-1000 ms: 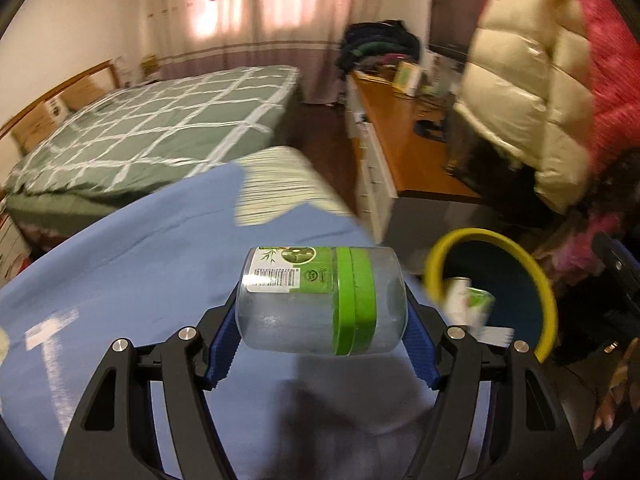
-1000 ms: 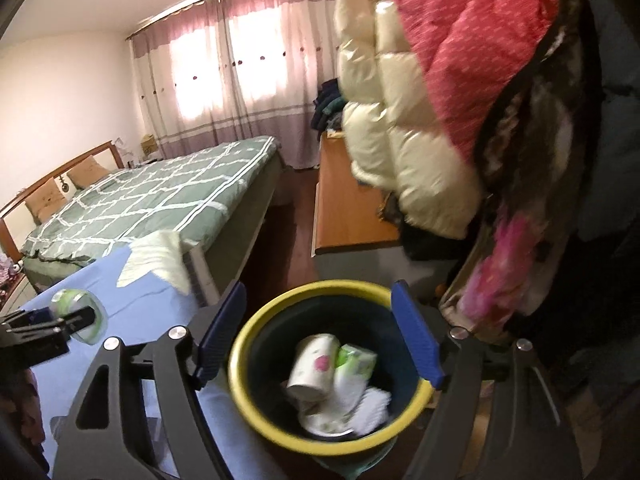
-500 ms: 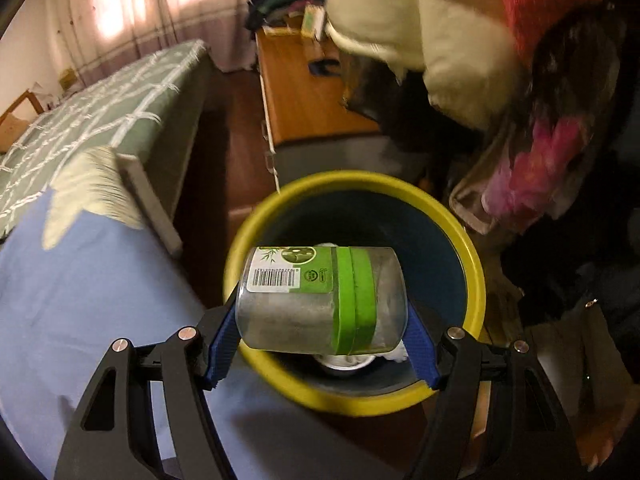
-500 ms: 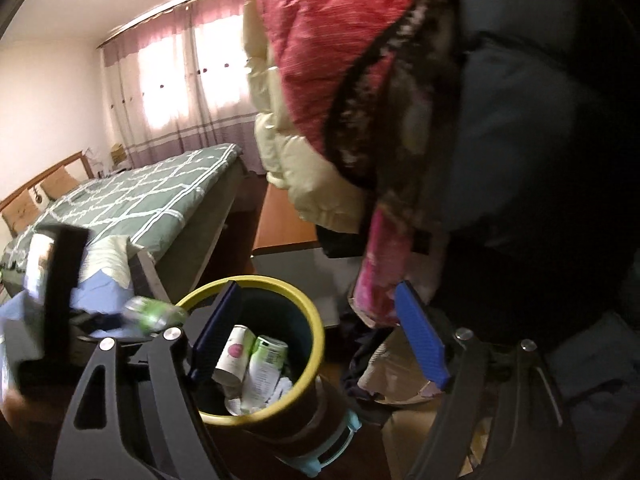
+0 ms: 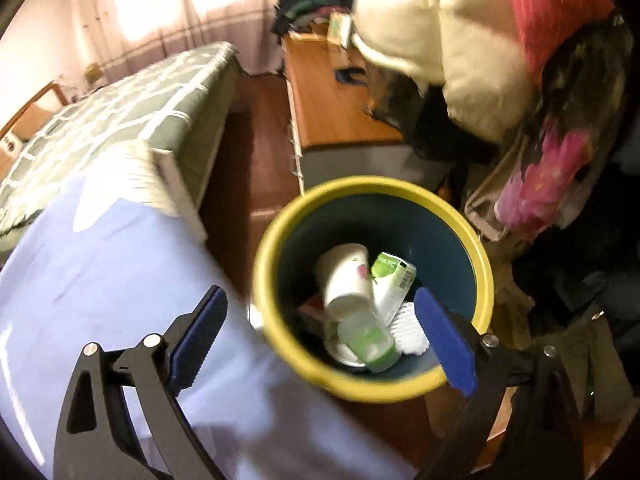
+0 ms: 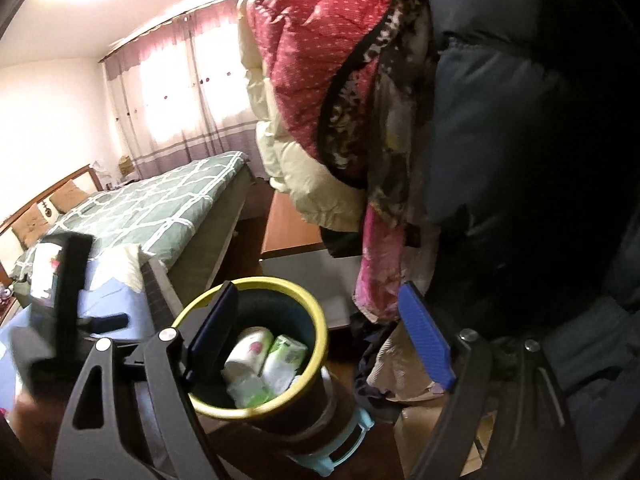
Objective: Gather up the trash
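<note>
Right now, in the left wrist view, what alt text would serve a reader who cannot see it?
The left gripper, jaws opening and with nothing between them, hangs above a yellow-rimmed bin holding a clear bottle with a green band, a white paper cup and a green carton. A blue cloth lies to the left, a green-quilted bed behind.

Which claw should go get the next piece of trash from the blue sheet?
Probably the left claw: it's opening, nothing between its jaws, right beside the blue sheet. The right claw faces the bin.
</note>
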`<control>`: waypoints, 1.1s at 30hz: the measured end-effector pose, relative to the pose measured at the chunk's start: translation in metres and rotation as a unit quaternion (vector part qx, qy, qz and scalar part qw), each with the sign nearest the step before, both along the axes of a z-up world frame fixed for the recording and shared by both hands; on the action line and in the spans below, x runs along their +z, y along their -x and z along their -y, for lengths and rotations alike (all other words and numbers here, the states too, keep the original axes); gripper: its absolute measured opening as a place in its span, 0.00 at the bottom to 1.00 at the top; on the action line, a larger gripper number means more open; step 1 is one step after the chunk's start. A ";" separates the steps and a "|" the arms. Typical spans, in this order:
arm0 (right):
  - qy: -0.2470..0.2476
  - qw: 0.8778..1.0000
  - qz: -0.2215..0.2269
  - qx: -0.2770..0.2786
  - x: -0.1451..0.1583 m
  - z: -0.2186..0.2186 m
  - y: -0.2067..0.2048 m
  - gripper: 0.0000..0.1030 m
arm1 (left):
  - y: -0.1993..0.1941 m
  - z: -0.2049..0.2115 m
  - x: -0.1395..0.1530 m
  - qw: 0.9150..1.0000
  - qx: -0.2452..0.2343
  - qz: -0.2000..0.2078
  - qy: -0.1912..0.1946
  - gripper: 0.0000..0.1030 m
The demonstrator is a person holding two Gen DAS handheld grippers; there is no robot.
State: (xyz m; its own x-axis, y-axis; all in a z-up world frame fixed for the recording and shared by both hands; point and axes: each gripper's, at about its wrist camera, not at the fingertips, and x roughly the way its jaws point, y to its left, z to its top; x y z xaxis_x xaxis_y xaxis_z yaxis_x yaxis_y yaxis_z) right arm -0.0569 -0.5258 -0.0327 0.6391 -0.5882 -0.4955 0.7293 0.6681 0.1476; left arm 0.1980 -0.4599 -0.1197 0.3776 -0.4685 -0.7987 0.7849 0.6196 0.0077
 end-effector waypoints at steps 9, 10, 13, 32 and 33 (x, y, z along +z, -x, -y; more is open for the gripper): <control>-0.009 0.998 -0.006 0.066 0.003 -0.032 -0.014 0.80 | 0.014 -0.146 0.055 0.991 0.104 0.045 0.065 0.95; -0.011 0.997 -0.007 0.072 0.004 -0.036 -0.015 0.80 | 0.017 -0.164 0.059 0.989 0.119 0.050 0.069 0.95; -0.011 0.995 -0.008 0.098 0.007 -0.051 -0.020 0.80 | 0.030 -0.213 0.068 0.981 0.160 0.074 0.078 0.95; 0.035 0.981 0.015 0.190 0.038 -0.118 0.008 0.92 | 0.144 -0.437 0.098 0.901 0.384 0.153 0.131 0.95; 0.037 0.981 0.015 0.192 0.039 -0.119 0.012 0.93 | 0.148 -0.441 0.099 0.899 0.387 0.154 0.134 0.95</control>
State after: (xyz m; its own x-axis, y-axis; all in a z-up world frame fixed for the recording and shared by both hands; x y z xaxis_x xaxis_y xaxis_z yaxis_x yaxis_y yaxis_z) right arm -0.0685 -0.4065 0.0064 0.8341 -0.3341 -0.4388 0.4173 0.9025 0.1061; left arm 0.0499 -0.0189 -0.0211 0.8573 -0.1303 -0.4980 0.1044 0.9913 -0.0797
